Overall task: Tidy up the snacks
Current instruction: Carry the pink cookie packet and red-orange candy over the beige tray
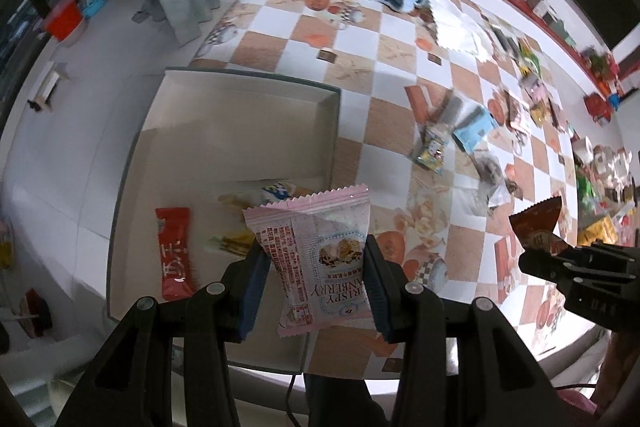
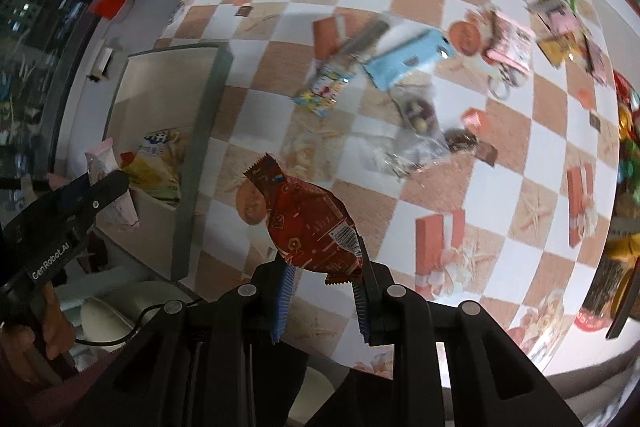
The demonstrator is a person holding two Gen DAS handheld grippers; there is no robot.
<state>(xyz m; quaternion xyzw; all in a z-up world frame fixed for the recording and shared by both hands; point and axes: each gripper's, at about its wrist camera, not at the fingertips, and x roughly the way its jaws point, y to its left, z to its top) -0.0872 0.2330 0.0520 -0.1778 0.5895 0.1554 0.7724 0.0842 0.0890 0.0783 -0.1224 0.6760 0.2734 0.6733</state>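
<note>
Checkered tablecloth (image 1: 400, 39) strewn with snacks; grey box (image 1: 240, 131) at its edge. Left gripper (image 1: 316, 283) pinches a pink cranberry packet (image 1: 316, 247) over the box, right gripper (image 2: 324, 291) clamps a red wrapper (image 2: 308, 223) beside it; delivery step, each needing release above the box

Pink packet (image 1: 320, 259), dark red packet (image 2: 310, 227), orange-and-white checked tablecloth (image 1: 400, 67).

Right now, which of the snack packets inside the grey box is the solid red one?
The red rectangular packet with white characters, lying flat by the grey box's left side. The other packets there are yellow and white, partly hidden behind the pink packet that the left gripper holds.
</note>
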